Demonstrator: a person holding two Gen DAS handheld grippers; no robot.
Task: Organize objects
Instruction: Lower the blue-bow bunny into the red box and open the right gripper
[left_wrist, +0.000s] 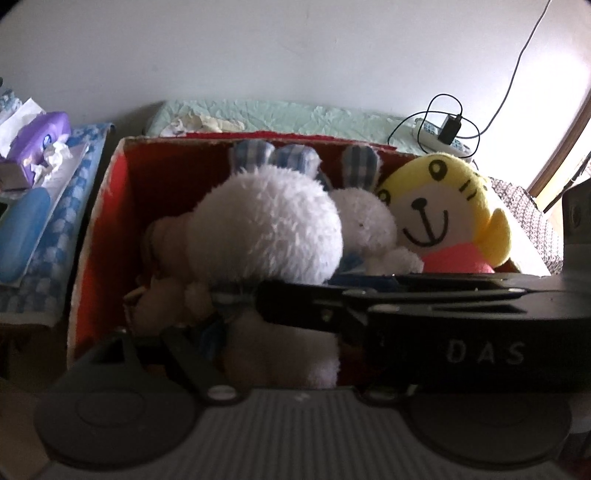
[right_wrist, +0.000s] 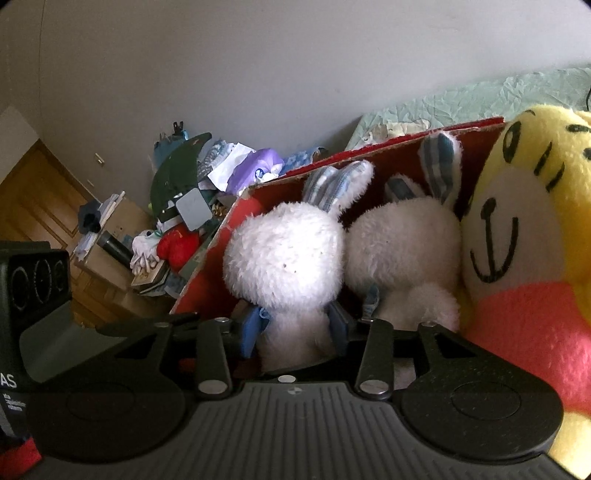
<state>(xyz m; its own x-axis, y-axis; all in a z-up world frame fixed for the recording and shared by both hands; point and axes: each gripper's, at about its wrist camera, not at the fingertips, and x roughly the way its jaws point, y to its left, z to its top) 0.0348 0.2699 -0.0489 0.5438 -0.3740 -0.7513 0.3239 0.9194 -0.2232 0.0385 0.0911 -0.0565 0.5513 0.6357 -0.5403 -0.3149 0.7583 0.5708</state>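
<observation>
White plush fills the gap of my right gripper: its blue pads sit at either side of the near rabbit at the neck, seemingly touching rather than squeezing. My left gripper stands partly open with a tan toy near its fingers; whether it grips, I cannot tell. If I lift away carelessly, the rabbit could topple from the red box beside the second rabbit and yellow doll.

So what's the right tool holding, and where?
The right tool holds the left white bunny by its body, just below the head, pressed from both sides.
</observation>
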